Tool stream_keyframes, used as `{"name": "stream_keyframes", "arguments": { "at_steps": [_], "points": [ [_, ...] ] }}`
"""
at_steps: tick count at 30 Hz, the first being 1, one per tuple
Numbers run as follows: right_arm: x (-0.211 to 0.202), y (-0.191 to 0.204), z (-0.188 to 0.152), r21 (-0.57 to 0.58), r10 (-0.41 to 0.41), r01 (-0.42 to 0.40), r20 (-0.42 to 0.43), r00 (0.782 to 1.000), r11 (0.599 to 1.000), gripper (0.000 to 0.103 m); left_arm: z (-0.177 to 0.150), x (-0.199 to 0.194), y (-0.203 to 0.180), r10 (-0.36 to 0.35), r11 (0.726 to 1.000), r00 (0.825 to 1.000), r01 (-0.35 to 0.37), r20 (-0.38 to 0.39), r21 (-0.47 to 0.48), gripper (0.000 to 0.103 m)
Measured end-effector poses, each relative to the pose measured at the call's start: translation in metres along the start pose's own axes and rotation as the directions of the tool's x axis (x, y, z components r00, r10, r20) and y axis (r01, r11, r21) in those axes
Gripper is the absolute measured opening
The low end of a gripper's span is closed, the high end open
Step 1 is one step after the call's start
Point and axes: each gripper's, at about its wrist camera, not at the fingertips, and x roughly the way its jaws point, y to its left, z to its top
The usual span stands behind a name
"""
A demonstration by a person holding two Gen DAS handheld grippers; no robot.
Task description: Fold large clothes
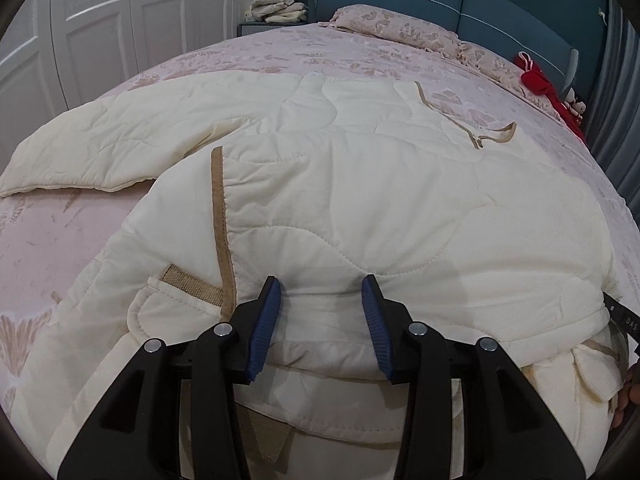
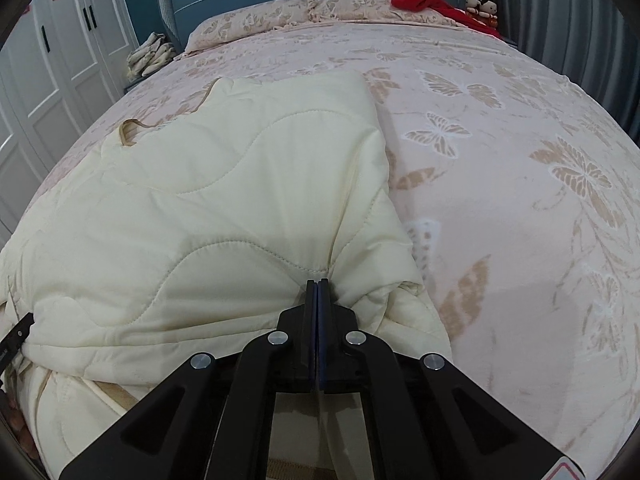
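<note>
A large cream quilted robe point(image 1: 340, 184) with tan trim lies on the bed, one sleeve point(image 1: 100, 148) spread out to the left. My left gripper point(image 1: 322, 296) is open, its blue pads either side of a bunched fold at the robe's near edge. In the right wrist view the robe point(image 2: 224, 184) lies folded over, its right edge straight. My right gripper point(image 2: 318, 284) is shut on the robe's near right edge, pinching the fabric.
The bed point(image 2: 500, 168) has a pink butterfly-pattern cover, with pillows point(image 2: 280, 12) at the teal headboard. Red clothing point(image 2: 424, 0) and dolls lie at the far right. Folded cloths point(image 1: 276, 4) sit on a nightstand. White wardrobe doors point(image 1: 100, 20) stand at the left.
</note>
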Motion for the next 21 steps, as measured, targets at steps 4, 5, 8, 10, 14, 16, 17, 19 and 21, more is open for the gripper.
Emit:
{"name": "stream_keyframes", "arguments": {
  "at_steps": [4, 5, 8, 10, 14, 16, 17, 19, 21],
  "points": [
    [-0.005, 0.006, 0.005, -0.015, -0.038, 0.038, -0.018, 0.999, 0.999, 0.0, 0.001, -0.001, 0.0, -0.003, 1.0, 1.0, 0.003, 0.006, 0.0, 0.042],
    [-0.012, 0.012, 0.009, -0.016, -0.077, 0.077, -0.027, 0.997, 0.997, 0.0, 0.002, -0.003, 0.004, -0.029, 0.999, 1.0, 0.029, 0.007, -0.015, 0.045],
    [-0.059, 0.046, 0.014, 0.014, -0.037, 0.037, 0.011, 0.999, 0.999, 0.012, 0.009, -0.021, 0.022, -0.128, 0.987, 0.992, 0.128, 0.012, -0.092, 0.051],
    [-0.078, 0.084, 0.011, -0.023, 0.038, -0.038, 0.01, 0.999, 0.999, 0.012, 0.011, -0.039, 0.038, -0.132, 0.979, 0.991, 0.135, 0.03, -0.15, 0.061],
    [-0.072, 0.178, -0.009, -0.17, 0.129, -0.136, -0.052, 0.99, 0.976, 0.01, 0.014, -0.079, 0.094, -0.141, 0.937, 0.985, 0.165, 0.1, -0.308, 0.077],
    [-0.056, 0.201, -0.017, -0.167, 0.153, -0.168, -0.096, 0.983, 0.971, 0.01, 0.018, -0.091, 0.127, -0.114, 0.93, 0.988, 0.143, 0.104, -0.339, 0.077],
    [-0.044, 0.208, -0.022, -0.142, 0.169, -0.187, -0.132, 0.977, 0.972, 0.01, 0.02, -0.095, 0.145, -0.098, 0.927, 0.989, 0.131, 0.111, -0.352, 0.077],
    [-0.029, 0.215, -0.031, -0.109, 0.165, -0.184, -0.163, 0.973, 0.977, 0.01, 0.022, -0.098, 0.183, -0.055, 0.916, 0.993, 0.093, 0.109, -0.391, 0.079],
    [-0.021, 0.22, -0.042, -0.115, 0.136, -0.154, -0.146, 0.98, 0.981, 0.01, 0.022, -0.094, 0.227, -0.023, 0.889, 0.994, 0.068, 0.103, -0.453, 0.079]
  ]
}}
